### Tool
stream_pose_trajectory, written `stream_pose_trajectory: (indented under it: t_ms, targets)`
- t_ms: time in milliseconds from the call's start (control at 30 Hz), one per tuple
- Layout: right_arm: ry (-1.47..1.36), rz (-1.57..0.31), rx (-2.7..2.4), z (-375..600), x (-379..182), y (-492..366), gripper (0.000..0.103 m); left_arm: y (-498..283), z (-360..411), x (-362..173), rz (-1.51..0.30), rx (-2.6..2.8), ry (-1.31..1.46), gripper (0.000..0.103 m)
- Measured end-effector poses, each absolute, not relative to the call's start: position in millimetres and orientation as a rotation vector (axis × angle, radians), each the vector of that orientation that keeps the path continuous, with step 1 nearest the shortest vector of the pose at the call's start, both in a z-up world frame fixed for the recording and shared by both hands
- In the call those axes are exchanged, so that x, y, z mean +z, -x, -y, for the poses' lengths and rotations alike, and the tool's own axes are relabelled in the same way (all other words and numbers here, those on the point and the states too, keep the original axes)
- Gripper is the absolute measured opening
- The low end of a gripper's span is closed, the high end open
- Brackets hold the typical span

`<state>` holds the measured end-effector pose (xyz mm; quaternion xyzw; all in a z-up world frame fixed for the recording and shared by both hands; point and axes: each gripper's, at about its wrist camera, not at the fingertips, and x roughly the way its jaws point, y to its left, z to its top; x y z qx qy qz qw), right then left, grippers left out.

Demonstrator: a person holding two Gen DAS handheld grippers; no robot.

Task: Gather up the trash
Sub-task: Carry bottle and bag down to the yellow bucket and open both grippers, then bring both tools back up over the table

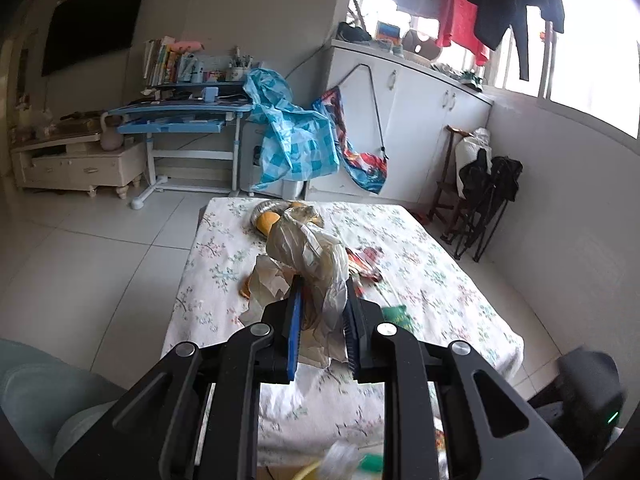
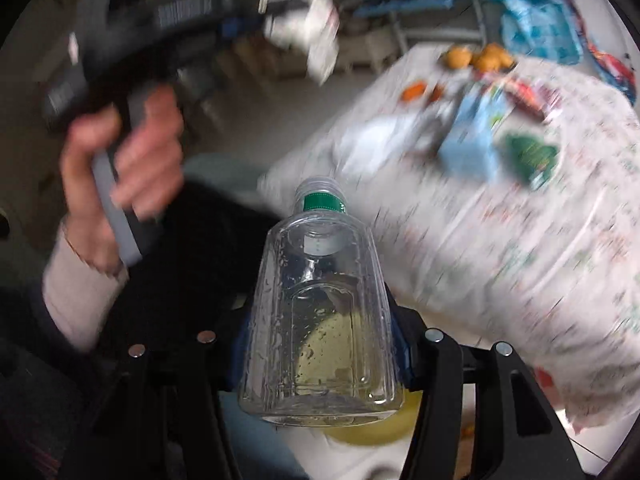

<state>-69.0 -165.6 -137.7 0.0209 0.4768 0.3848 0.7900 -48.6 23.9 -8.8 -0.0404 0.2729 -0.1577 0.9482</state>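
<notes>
Your left tool [image 1: 322, 300] is clamped on a crumpled plastic bag [image 1: 316, 256], the blue pads pinching it from both sides; the bag bulges up past the fingertips toward 12 o'clock, lifted above the table [image 1: 460, 300]; under it at about 10 o'clock sits more crumpled paper [image 1: 268, 280] with a bit of orange peel [image 1: 245, 286] at its edge; a red wrapper [image 1: 366, 264] lies at 2 o'clock and a small green packet [image 1: 396, 314] at 3 o'clock, both on the floral cloth; farther out at 12 there's a foil ring with orange peel [image 1: 266, 218] near the far end of the table.

Your right tool [image 2: 320, 344] is gripping a clear plastic bottle [image 2: 318, 320] around its body, neck and green ring pointing to 12 o'clock, a little yellowish liquid pooled at the base; that view is pretty blurred; at 10 o'clock your left hand [image 2: 120, 168] holds the other tool with the white bag; at 2 o'clock a blue carton [image 2: 472, 136] sits on the table.
</notes>
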Motion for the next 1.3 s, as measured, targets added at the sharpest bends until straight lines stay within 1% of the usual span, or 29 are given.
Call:
stream_pose_trajectory:
  t_ms: [233, 267, 300, 367, 467, 567, 667, 767, 800, 833, 867, 900, 933, 967, 1000, 1067, 1133, 1200, 1267, 1300]
  targets:
    - [0.049, -1.163, 0.835, 140.9, -176.9, 78.6, 0.056, 75.7, -11.6, -9.8, -0.576, -0.345, 0.038, 0.018]
    - [0.045, -1.172, 0.829, 141.1, -180.8, 77.2, 0.059, 79.0, -9.9, -11.1, -0.585, -0.349, 0.036, 0.018]
    - [0.032, -1.17, 0.817, 143.6, -183.0, 75.8, 0.066, 82.2, -8.4, -13.2, -0.594, -0.351, 0.032, 0.018]
    - [0.003, -1.154, 0.786, 148.8, -183.6, 72.8, 0.068, 88.6, -5.0, -17.6, -0.608, -0.352, 0.02, 0.018]
    - [-0.064, -1.056, 0.716, 169.2, -165.8, 67.7, 0.073, 96.6, 0.3, -27.7, -0.649, -0.359, 0.007, 0.018]
    - [-0.141, -0.951, 0.63, 193.1, -147.2, 65.4, 0.081, 105.0, 7.3, -41.3, -0.706, -0.378, -0.009, 0.018]
    - [-0.268, -0.849, 0.508, 228.0, -133.9, 58.7, 0.082, 118.4, 21.3, -64.3, -0.794, -0.421, -0.059, 0.019]
    - [-0.364, -0.795, 0.42, 255.2, -129.9, 55.8, 0.082, 131.8, 32.8, -93.5, -0.902, -0.476, -0.117, 0.02]
    - [-0.377, -0.784, 0.402, 258.9, -130.1, 54.9, 0.082, 134.7, 36.9, -101.7, -0.934, -0.497, -0.136, 0.023]
    - [-0.395, -0.765, 0.379, 265.5, -129.0, 55.5, 0.082, 140.4, 41.3, -112.1, -0.969, -0.518, -0.166, 0.029]
    - [-0.405, -0.755, 0.37, 268.4, -130.4, 54.9, 0.082, 146.4, 45.3, -120.9, -0.992, -0.523, -0.198, 0.039]
    - [-0.408, -0.745, 0.362, 267.5, -131.0, 54.3, 0.082, 149.0, 46.8, -124.7, -1.001, -0.518, -0.221, 0.044]
    - [-0.406, -0.737, 0.357, 267.1, -131.9, 52.5, 0.082, 152.2, 47.7, -127.5, -1.002, -0.508, -0.243, 0.054]
    - [-0.4, -0.733, 0.355, 262.1, -130.1, 53.7, 0.082, 152.9, 46.7, -127.6, -0.998, -0.502, -0.252, 0.062]
    - [-0.392, -0.728, 0.353, 261.3, -129.1, 56.3, 0.082, 153.8, 46.3, -125.5, -0.987, -0.496, -0.258, 0.064]
    - [-0.363, -0.712, 0.344, 255.5, -126.7, 58.8, 0.082, 152.2, 41.8, -116.3, -0.959, -0.481, -0.254, 0.073]
    - [-0.336, -0.698, 0.338, 259.3, -127.6, 55.7, 0.082, 146.4, 37.6, -101.8, -0.908, -0.439, -0.248, 0.077]
    - [-0.291, -0.673, 0.319, 256.9, -122.0, 58.0, 0.083, 138.0, 32.4, -84.5, -0.83, -0.37, -0.228, 0.082]
    - [-0.23, -0.637, 0.306, 250.6, -113.2, 59.3, 0.083, 128.5, 24.2, -69.2, -0.753, -0.288, -0.192, 0.09]
    - [-0.204, -0.619, 0.303, 247.4, -109.7, 59.5, 0.083, 120.6, 18.0, -59.3, -0.7, -0.23, -0.159, 0.091]
